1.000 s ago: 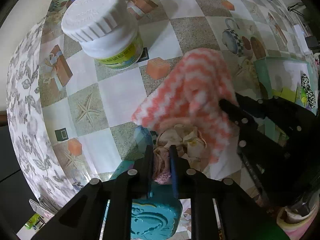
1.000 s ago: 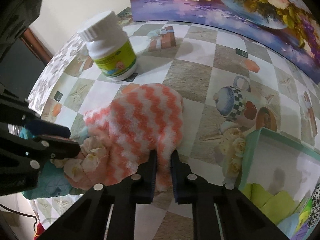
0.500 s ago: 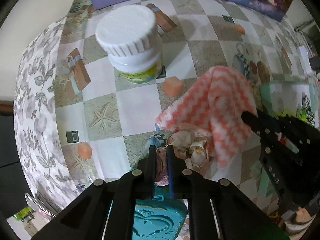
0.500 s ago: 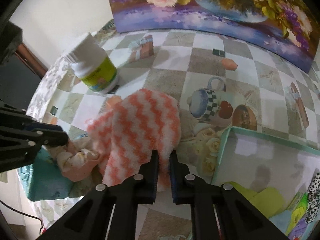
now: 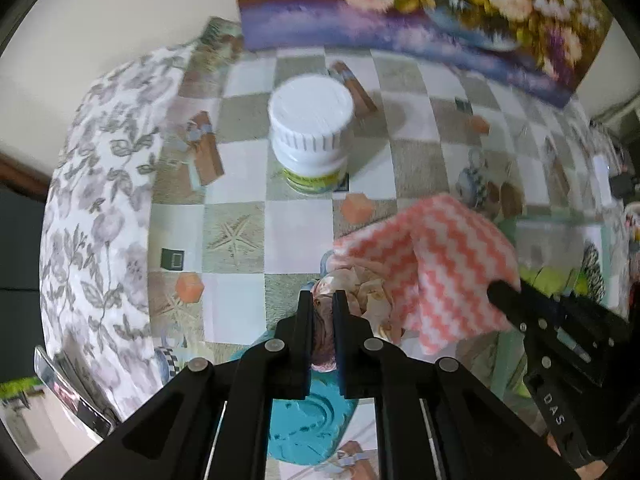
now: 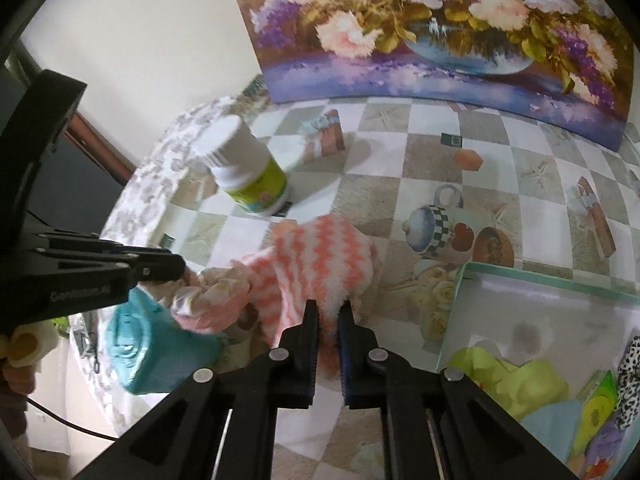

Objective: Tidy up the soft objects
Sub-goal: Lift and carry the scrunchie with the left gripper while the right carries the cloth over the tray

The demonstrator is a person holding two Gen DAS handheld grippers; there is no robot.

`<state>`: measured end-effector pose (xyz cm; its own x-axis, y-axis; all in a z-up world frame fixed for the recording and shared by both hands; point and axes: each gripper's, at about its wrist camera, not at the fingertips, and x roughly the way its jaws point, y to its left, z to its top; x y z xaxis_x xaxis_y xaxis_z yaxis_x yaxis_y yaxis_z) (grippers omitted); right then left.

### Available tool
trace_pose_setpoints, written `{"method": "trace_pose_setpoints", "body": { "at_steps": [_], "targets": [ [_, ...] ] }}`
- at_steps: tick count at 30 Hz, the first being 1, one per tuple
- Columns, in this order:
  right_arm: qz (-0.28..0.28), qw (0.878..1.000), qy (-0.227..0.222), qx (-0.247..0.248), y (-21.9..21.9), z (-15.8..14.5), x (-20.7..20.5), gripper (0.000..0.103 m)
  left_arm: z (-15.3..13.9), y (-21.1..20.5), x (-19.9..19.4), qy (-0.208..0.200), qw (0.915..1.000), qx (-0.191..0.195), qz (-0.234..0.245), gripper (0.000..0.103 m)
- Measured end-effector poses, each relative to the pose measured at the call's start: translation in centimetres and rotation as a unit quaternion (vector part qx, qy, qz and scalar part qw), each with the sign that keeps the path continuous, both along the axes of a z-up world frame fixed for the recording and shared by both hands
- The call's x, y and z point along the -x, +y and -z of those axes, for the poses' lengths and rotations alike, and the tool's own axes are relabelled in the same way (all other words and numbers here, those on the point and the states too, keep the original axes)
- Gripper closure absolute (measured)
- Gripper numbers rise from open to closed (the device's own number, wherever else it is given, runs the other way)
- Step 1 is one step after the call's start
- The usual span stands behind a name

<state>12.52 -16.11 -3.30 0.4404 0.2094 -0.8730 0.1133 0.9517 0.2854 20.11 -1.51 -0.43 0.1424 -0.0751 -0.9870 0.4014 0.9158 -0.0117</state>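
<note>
My right gripper [image 6: 328, 312] is shut on a fluffy orange-and-white zigzag cloth [image 6: 316, 260] and holds it above the table; the cloth also shows in the left wrist view [image 5: 436, 264]. My left gripper [image 5: 322, 304] is shut on a pink floral scrunchie [image 5: 360, 292], lifted just left of the cloth; the scrunchie shows in the right wrist view [image 6: 212, 300]. The two soft items touch or overlap. A mint green box [image 6: 520, 280] with soft items inside sits at the right.
A white-capped bottle [image 5: 310, 132] stands on the checkered tablecloth beyond the grippers. A teal rolled cloth [image 6: 152, 348] lies under the left gripper. A floral painting [image 6: 440, 32] leans at the back. The table's left edge drops off nearby.
Both grippers have risen and pulled back from the table, carrying the cloth and the scrunchie. The bottle now looks smaller and farther away.
</note>
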Motion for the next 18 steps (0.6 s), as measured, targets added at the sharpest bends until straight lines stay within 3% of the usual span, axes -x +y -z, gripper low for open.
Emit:
{"method": "trace_pose_setpoints", "body": {
  "at_steps": [7,12,18],
  "targets": [
    [0.014,0.999,-0.018,-0.031,-0.6,-1.8,1.5,0.094,-1.8,1.0,2.5,-0.044,0.9929,0.088,-0.067,0.094],
    [0.032,0.997,-0.042,-0.058,-1.5,-3.8,3.2,0.094,-3.2,1.8,5.0,-0.075,0.9787,0.147,-0.123,0.094],
    [0.052,0.992,-0.082,-0.081,-2.5,-6.6,5.5,0.094,-4.2,1.0,8.3,-0.105,0.9657,0.179,-0.156,0.094]
  ]
}}
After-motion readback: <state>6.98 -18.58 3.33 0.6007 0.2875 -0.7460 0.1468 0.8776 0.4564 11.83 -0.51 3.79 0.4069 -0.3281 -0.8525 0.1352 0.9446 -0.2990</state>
